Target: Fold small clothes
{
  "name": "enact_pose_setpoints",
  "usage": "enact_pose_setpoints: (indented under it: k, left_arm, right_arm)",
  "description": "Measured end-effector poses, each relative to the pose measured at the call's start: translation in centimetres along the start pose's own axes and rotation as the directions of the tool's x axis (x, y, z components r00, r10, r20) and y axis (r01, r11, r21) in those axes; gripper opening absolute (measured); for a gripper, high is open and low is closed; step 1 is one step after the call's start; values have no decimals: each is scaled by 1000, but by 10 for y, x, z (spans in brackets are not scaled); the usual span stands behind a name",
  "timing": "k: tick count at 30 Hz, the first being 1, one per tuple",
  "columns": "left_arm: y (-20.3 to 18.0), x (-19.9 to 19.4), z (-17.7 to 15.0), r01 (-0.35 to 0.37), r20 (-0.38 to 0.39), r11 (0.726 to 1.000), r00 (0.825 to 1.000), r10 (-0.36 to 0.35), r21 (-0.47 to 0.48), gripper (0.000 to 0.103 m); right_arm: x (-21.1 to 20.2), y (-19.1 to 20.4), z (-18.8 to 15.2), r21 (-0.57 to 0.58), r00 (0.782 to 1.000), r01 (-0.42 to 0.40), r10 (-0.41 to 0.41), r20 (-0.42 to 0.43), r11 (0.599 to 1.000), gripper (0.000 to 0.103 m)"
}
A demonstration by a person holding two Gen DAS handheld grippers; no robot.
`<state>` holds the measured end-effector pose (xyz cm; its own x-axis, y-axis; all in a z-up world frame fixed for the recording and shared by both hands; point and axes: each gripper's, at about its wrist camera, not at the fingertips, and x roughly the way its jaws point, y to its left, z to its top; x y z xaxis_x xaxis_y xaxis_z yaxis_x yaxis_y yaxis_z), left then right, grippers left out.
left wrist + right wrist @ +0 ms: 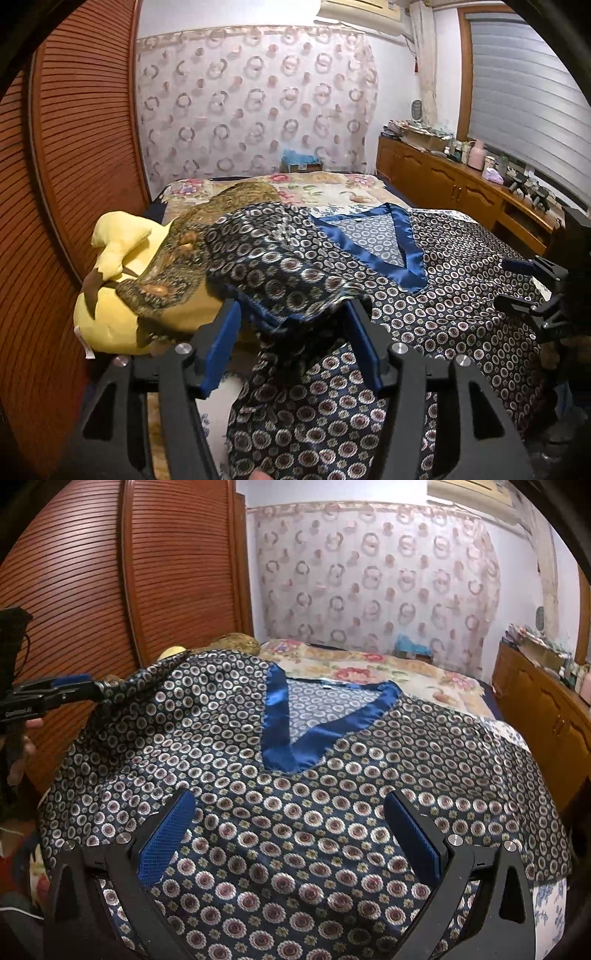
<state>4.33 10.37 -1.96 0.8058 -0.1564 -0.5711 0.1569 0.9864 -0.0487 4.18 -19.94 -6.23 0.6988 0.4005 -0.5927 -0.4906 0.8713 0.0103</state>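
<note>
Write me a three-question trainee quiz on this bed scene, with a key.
1. True or false: the right hand-held gripper is shut on the patterned garment.
2. The garment's V-neck trim is: A red, B blue, C yellow.
3. What lies partly under the brown patterned cloth?

Key: 1 false, its jaws stand wide apart above the fabric. 2 B. 3 the yellow plush toy.
</note>
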Motion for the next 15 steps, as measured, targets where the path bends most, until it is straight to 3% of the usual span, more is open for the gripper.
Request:
enact_pose_setpoints:
  k: [12,15]
  left_arm:
    - [22,-19,-31,-32,8,996,999,33,-78,59]
    - [27,-21,-36,-53,8,995,999,54,-88,59]
  right_arm:
    - [10,42,44,-111,993,-104,108,35,988,103]
    - [25,59,57,-135,986,-160,164,19,978,96]
